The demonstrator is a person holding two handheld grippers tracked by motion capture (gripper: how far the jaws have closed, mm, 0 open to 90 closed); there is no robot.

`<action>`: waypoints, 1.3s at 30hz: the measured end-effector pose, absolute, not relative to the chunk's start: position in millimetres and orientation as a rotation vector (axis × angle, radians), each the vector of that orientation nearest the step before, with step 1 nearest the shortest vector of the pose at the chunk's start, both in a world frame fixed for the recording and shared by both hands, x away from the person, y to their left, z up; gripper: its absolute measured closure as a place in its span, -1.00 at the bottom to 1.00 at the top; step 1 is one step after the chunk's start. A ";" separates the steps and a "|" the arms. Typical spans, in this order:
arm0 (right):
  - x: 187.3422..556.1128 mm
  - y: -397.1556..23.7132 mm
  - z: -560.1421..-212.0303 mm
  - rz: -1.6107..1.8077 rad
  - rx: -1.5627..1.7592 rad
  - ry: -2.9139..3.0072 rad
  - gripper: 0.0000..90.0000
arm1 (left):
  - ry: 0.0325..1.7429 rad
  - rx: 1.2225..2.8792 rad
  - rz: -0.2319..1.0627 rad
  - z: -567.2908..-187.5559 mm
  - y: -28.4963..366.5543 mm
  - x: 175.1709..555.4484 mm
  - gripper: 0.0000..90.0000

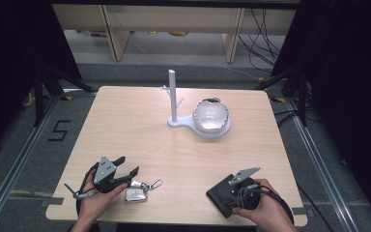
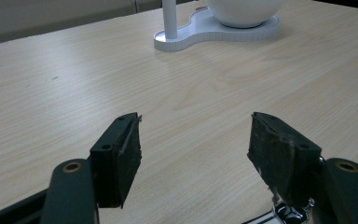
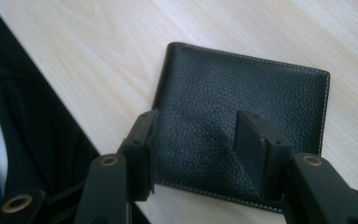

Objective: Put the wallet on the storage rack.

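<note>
A black leather wallet (image 1: 218, 197) lies flat near the table's front right edge. My right gripper (image 1: 234, 189) hangs over it, held by a hand. In the right gripper view its jaws (image 3: 198, 116) stand open above the wallet (image 3: 261, 79), one to each side, and do not pinch it. At the front left lies a silver key fob (image 1: 135, 195) on a key ring (image 1: 150, 184). My left gripper (image 1: 128, 165) sits just behind and left of the fob, pointing toward the table's middle. Its jaws (image 2: 196, 119) are open over bare wood, and a bit of shiny metal (image 2: 286, 214) shows below the right jaw.
A white stand with an upright post (image 1: 173, 96) and short pegs rises at the back middle of the table. A white bowl (image 1: 211, 115) rests on its base (image 1: 183, 123). The wallet lies close to the table's front edge (image 1: 174, 223). Wooden shelving stands beyond the table.
</note>
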State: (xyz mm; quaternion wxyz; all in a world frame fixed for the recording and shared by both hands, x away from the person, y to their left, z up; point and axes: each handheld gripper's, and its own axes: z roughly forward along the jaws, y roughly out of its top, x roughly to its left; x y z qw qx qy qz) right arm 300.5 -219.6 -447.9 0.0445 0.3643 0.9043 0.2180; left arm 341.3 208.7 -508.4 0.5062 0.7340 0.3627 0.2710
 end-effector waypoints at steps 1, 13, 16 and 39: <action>300.5 -219.6 -447.9 0.666 1.113 2.763 0.21 | 0.873 1.763 0.653 -508.5 208.2 341.1 -0.26; 303.9 -184.0 -461.1 0.403 0.976 2.859 0.14 | 0.870 1.776 0.642 -509.2 207.3 339.9 -0.25; 305.0 -181.0 -462.9 0.374 0.984 2.850 0.10 | 0.860 1.765 0.644 -509.8 208.7 340.8 -0.25; 305.6 -171.0 -468.3 0.263 1.007 2.803 0.69 | 0.874 1.768 0.635 -511.9 208.5 338.8 -0.25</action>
